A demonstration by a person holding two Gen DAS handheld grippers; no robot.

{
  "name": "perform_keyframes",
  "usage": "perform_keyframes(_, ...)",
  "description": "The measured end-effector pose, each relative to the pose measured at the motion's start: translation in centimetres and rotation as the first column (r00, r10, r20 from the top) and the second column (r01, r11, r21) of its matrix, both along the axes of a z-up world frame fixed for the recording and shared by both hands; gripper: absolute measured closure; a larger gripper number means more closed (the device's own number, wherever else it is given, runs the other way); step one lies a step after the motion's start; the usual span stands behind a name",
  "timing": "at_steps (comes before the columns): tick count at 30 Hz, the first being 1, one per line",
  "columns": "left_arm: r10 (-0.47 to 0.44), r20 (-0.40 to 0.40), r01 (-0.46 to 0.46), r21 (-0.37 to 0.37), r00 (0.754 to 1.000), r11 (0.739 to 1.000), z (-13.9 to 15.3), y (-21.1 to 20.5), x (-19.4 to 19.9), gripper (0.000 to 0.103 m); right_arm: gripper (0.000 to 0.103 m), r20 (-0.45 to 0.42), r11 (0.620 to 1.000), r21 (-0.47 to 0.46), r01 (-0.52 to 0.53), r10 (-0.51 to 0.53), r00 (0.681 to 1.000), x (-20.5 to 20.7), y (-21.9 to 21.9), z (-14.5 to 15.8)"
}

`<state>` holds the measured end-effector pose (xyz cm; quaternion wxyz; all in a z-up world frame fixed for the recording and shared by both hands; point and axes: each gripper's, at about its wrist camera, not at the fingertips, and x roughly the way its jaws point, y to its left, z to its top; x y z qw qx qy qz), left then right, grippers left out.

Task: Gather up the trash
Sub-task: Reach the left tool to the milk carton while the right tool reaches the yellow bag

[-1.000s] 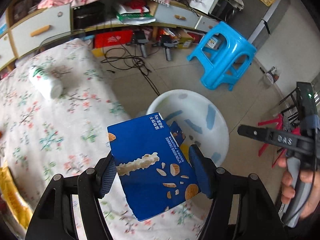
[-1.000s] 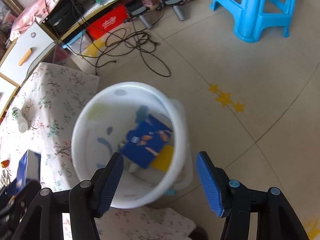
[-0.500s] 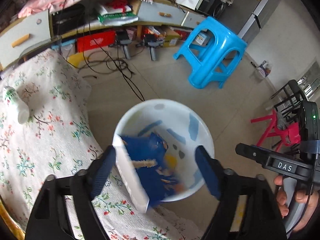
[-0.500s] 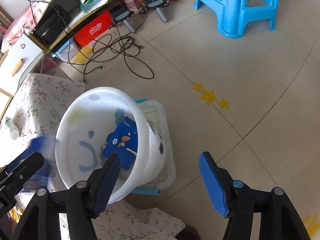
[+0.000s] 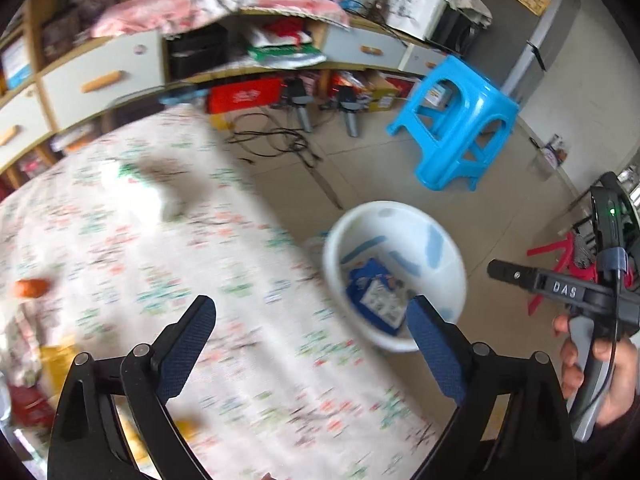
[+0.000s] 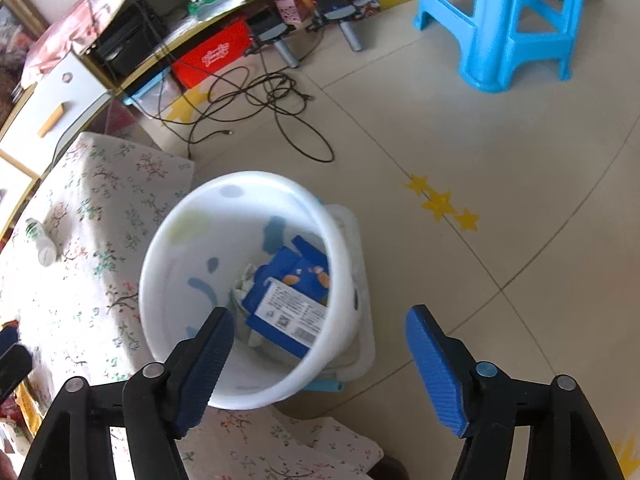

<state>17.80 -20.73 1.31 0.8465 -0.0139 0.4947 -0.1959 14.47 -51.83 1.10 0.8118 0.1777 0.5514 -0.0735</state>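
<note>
A white plastic bin (image 6: 160, 264) (image 5: 454, 256) stands on the floor beside the floral-cloth table (image 5: 200, 264). Inside it lie blue snack boxes (image 6: 286, 304) (image 5: 376, 292), the top one label side up. My left gripper (image 5: 310, 330) hangs over the table edge near the bin, its jaws still opening, nothing between them. My right gripper (image 6: 316, 346) hovers over the bin's near rim, jaws opening and empty. A white bottle (image 6: 40, 242) (image 5: 140, 186) lies on the table, and a small orange item (image 5: 30, 288) lies at its left.
A blue plastic stool (image 5: 456, 124) (image 6: 508, 20) stands on the tiled floor. Black cables (image 6: 256, 100) trail from a low shelf unit (image 5: 256, 52) packed with boxes. A hand (image 5: 600, 368) grips the right tool's handle. Yellow packaging (image 5: 60, 364) lies near the table's left edge.
The blue box that my left gripper held has dropped into the bin. The left jaws spread wide and swung back over the table. The right jaws widened a little.
</note>
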Motion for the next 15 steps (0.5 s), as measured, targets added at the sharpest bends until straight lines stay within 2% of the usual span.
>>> perform_keyframes(7,0.138,0.003,-0.137,0.046,0.99,0.989,1.2,9.8,-2.0,0.004,0.023,0.02,0.997,-0.024,-0.078,0.079,0.997,0.9,4.4,1.0)
perform_keyframes(15,0.304,-0.001,-0.304,0.053,0.953,0.951,2.4,20.8,-4.1,0.004,0.021,0.026,0.987,0.002,-0.16,0.16,0.987,2.1,10.6,1.6)
